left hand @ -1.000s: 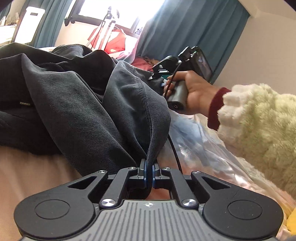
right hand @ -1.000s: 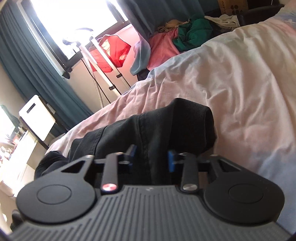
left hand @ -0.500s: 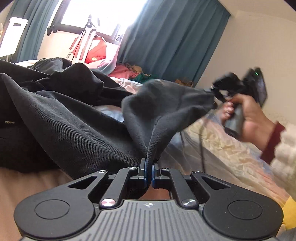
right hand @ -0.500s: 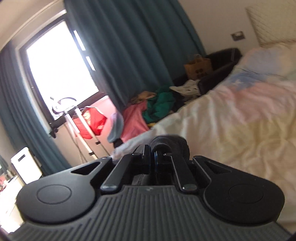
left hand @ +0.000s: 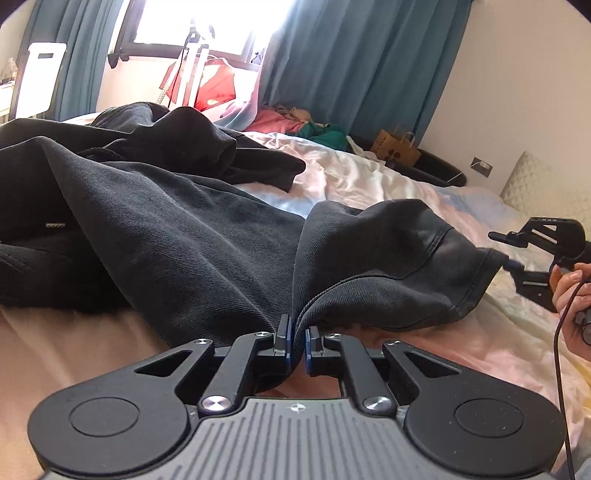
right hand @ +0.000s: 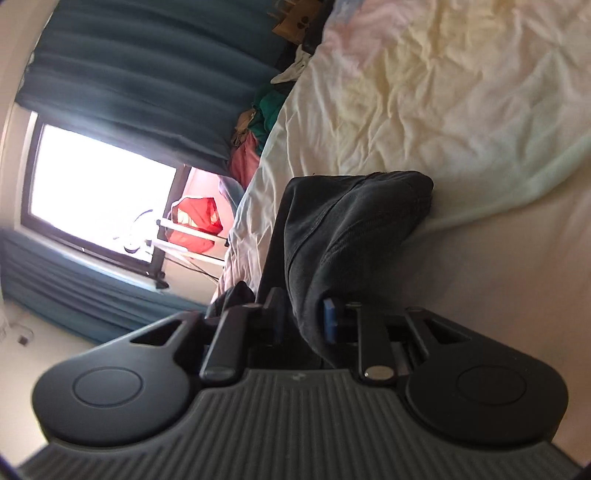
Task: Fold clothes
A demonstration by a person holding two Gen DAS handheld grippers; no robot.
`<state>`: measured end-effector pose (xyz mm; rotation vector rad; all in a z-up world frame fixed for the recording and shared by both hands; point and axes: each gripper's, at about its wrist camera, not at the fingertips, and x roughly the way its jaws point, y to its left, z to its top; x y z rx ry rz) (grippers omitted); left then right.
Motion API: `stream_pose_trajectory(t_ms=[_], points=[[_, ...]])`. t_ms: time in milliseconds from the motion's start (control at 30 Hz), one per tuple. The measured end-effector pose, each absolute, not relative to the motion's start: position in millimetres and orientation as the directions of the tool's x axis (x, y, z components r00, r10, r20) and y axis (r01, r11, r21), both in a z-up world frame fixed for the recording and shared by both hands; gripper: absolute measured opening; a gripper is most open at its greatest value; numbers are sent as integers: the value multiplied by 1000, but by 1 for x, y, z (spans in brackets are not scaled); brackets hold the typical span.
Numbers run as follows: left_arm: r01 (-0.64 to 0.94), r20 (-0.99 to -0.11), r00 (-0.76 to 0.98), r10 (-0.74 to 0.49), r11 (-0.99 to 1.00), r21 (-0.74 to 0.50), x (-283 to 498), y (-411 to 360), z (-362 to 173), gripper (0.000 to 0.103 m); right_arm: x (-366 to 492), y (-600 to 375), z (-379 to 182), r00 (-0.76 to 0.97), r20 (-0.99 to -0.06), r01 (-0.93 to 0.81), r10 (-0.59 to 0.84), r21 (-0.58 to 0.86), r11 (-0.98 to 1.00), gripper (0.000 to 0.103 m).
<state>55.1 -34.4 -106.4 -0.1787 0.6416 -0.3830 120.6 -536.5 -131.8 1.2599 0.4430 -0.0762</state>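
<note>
Denim, dark grey, is pinched in the left gripper (left hand: pixel 298 341): its jaws stand almost together on a fold of the jeans (left hand: pixel 192 236), and the cloth rises from the blue pads (left hand: pixel 286 341) in a tight crease. From that pinch one trouser leg runs away to the left and up across the bed (left hand: pixel 388 177), ending in a rumpled heap near the far side. A second flap of the same leg spreads to the right, its stitched hem lying low over the pale, creased sheet.

At the hem's right end sits the right gripper (left hand: pixel 511 254), held by a hand (left hand: pixel 570 295) with a black cable hanging from it. Its jaws are opening. In the right wrist view, which is rolled well onto its side, a bunch of the jeans (right hand: pixel 343 236) lies between the pads (right hand: pixel 330 321); it touches the right pad, with a gap at the left one, so the right gripper (right hand: pixel 303 321) no longer clamps it. Beyond, the cloth bulges into a rounded fold resting on the sheet.

Farther out, teal curtains (left hand: pixel 351 66) frame a bright window (left hand: pixel 192 22). A red garment (left hand: pixel 214 86) hangs on a white rack below it. Pink and green clothes (left hand: pixel 303 125) are piled past the bed's far edge, beside a brown paper bag (left hand: pixel 397 149).
</note>
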Motion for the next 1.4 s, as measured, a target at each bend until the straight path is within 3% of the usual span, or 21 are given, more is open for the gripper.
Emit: stream_pose_trajectory(t_ms=[67,200,433,533,600,733,800,967,1067,1200,1300,1400], points=[[287,-547,734,-401,914,-285,57,-34,-105,8,121,-544,-146,923,-337,299,187,932,207,63],[282,-562,731,-387,921,-268,57,-36,-110,8,132,-556,-158,942,-290,269,167,953,136,63],[275,-568,727,-385,922,-273,59,-35,-116,9,182,-575,-195,921,-358,338,156,931,138,62],[270,-561,730,-391,918,-290,61,-36,-115,9,194,-586,-193,921,-374,348,107,915,202,40],[269,-552,732,-401,913,-306,63,-37,-113,9,192,-597,-178,939,-341,322,37,913,249,14],[338,-513,734,-444,895,-291,64,-48,-110,12,170,-616,-138,964,-219,261,-149,881,396,10],[368,-505,728,-464,886,-283,64,-55,-110,13,157,-623,-132,951,-220,298,-218,843,447,10],[395,-525,704,-478,878,-270,65,-63,-115,13,145,-637,-169,862,-423,506,-280,745,435,10],[398,-534,695,-481,876,-271,64,-63,-115,15,142,-642,-190,846,-469,533,-253,759,374,10],[375,-549,674,-494,869,-322,59,-53,-104,52,140,-641,-200,829,-506,559,-238,747,360,10],[284,-558,671,-489,864,-416,50,-29,-92,60,139,-636,-196,819,-521,573,-241,722,387,12],[118,-551,688,-472,822,-558,50,11,-87,83,135,-634,-191,816,-528,576,-234,720,386,13]])
